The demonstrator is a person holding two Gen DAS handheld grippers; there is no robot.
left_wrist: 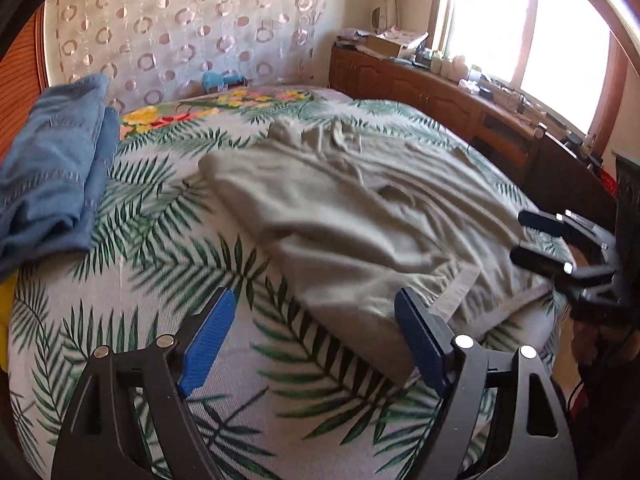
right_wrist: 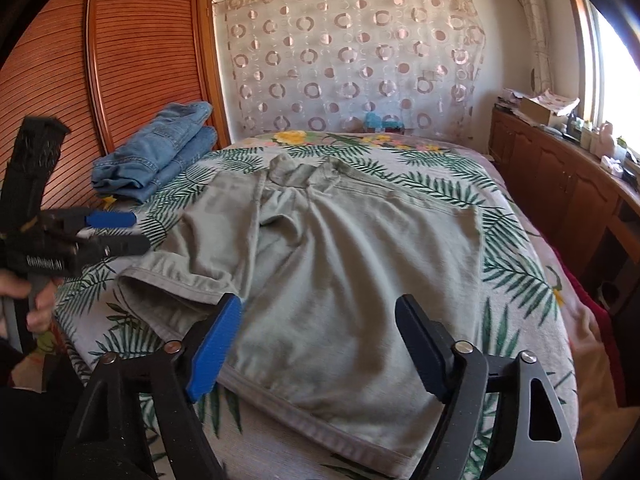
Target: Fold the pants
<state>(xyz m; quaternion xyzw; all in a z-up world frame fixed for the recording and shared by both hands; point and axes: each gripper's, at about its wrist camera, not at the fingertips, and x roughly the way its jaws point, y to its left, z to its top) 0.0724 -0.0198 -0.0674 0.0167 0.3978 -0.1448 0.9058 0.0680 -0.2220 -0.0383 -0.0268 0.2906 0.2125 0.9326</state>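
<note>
Grey pants (right_wrist: 340, 248) lie spread on the bed (right_wrist: 516, 264); left gripper (left_wrist: 316, 336) and right gripper (right_wrist: 320, 340) hover above, fingers apart, holding nothing

pants (right_wrist: 320, 248) on bed (right_wrist: 516, 240), jeans (right_wrist: 160, 152) left behind

Left black gripper with blue ribbed pads (left_wrist: 316, 312) hangs level, jaws spread wide, nothing between them. Right black gripper with matching blue pads (right_wrist: 320, 316) sits the same way, fingers well apart and empty. From the right wrist view, the left tool shows side-on at the frame's left edge, a bare hand (right_wrist: 38, 304) wrapped round its grey handle.
</note>
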